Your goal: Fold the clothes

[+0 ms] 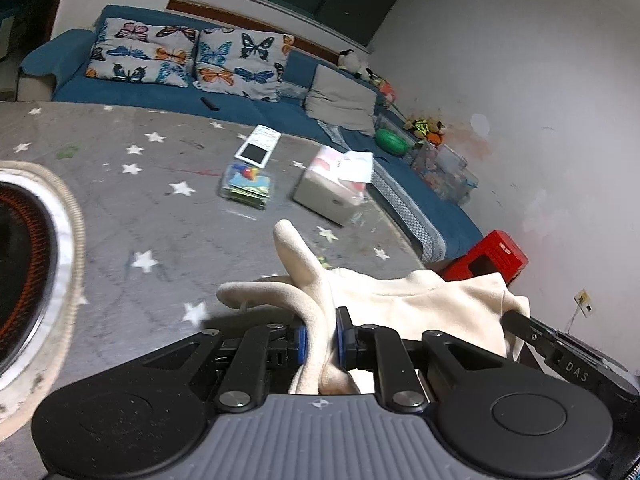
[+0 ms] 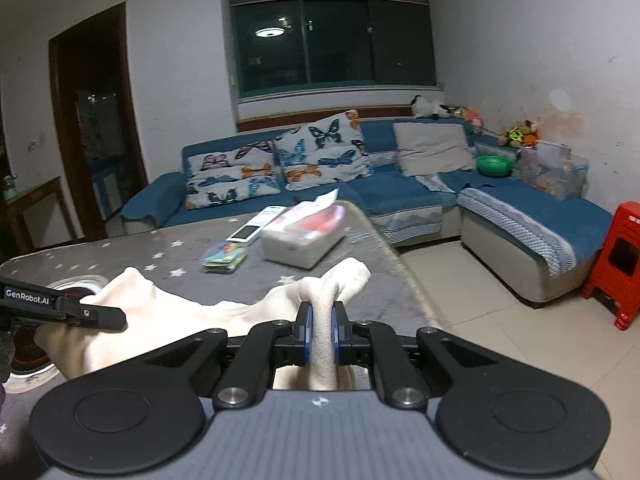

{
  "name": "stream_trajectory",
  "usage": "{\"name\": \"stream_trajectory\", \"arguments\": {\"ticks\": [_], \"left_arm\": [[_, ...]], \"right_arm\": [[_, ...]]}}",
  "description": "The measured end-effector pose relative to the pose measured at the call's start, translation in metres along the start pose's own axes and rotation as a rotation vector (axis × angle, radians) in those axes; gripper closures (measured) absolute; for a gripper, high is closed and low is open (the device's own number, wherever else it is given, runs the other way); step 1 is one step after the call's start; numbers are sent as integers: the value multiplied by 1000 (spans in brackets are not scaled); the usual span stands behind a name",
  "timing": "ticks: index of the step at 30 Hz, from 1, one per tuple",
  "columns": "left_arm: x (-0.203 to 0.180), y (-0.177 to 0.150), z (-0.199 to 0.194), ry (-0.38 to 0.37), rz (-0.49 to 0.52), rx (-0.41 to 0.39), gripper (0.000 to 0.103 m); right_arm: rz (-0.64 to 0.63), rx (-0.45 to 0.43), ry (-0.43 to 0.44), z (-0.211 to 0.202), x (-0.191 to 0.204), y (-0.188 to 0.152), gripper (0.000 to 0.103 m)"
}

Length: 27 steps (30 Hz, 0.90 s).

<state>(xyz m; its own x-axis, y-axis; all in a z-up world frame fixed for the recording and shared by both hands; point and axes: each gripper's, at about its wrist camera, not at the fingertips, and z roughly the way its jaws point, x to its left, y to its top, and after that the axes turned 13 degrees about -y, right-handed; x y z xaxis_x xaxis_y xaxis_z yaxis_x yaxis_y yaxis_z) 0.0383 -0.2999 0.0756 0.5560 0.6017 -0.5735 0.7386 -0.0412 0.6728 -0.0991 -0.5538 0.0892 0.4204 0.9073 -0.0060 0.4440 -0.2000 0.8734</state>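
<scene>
A cream fleece garment is held up between both grippers above the grey star-patterned table. My left gripper is shut on a bunched fold of it, with loose ends sticking up past the pads. My right gripper is shut on another fold of the same garment, which stretches left toward the left gripper. The right gripper's finger also shows at the right edge of the left wrist view.
On the table lie a tissue box, a clear box of coloured items, a white tablet-like device and a round heater inset. A blue sofa with cushions stands behind. A red stool stands on the floor at right.
</scene>
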Motion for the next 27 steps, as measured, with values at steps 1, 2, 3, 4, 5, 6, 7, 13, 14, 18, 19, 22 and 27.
{"name": "stream_trajectory", "arguments": {"ticks": [1, 2, 3, 4, 5, 6, 7, 13, 14, 18, 19, 22, 27], "left_arm": [[-1, -1, 4, -1, 3, 4, 88], [-3, -1, 7, -1, 6, 7, 88], [-4, -2, 11, -2, 9, 11, 88], [-4, -3, 15, 0, 10, 16, 88], [-4, -4, 18, 2, 10, 21, 88], [-4, -5, 22, 6, 10, 30, 88], [-4, -6, 24, 9, 12, 37, 88], [-5, -12, 38, 23, 32, 74, 88], [-5, -13, 39, 23, 34, 78, 88], [-5, -17, 43, 28, 44, 99, 88], [-5, -18, 44, 29, 44, 102, 88], [-3, -20, 46, 32, 45, 115, 88], [-1, -23, 47, 37, 47, 132, 88]], "right_arm": [[1, 1, -7, 2, -2, 0, 95], [0, 3, -13, 5, -3, 0, 95], [0, 6, -18, 6, -4, -1, 95], [0, 9, -22, 8, -6, -2, 95], [1, 13, -26, 10, -7, -3, 95], [2, 17, -30, 12, -9, -4, 95], [2, 20, -34, 14, -10, -5, 95], [-1, 46, -52, 24, -16, -13, 95], [-1, 50, -53, 25, -16, -14, 95], [-1, 59, -61, 28, -19, -17, 95], [-2, 61, -63, 28, -19, -18, 95], [-9, 68, -72, 30, -20, -19, 95], [-17, 84, -83, 35, -21, -22, 95]]}}
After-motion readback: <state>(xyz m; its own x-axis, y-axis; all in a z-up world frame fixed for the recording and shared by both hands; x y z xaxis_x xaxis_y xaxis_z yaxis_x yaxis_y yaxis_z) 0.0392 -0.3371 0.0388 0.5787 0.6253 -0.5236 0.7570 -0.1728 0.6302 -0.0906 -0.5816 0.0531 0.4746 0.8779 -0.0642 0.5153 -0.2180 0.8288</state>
